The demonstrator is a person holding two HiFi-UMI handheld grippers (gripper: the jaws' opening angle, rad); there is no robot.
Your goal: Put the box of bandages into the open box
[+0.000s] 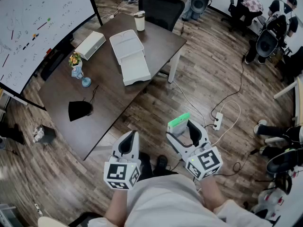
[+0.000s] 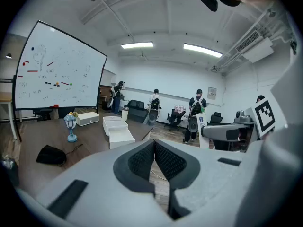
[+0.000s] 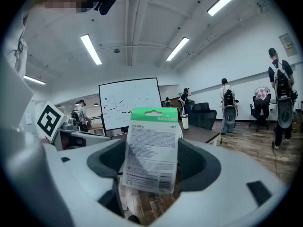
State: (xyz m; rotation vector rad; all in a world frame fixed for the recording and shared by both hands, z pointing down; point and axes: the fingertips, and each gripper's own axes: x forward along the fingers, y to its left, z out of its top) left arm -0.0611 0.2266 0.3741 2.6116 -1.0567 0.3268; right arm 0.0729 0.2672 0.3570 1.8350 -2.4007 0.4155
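Bandage box (image 1: 179,121) apart from open box (image 1: 130,56)

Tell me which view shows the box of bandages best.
The right gripper view: the box of bandages fills the centre, printed face and green top visible, clamped in the right gripper. The head view shows only its green top edge. The left gripper view doesn't show it.
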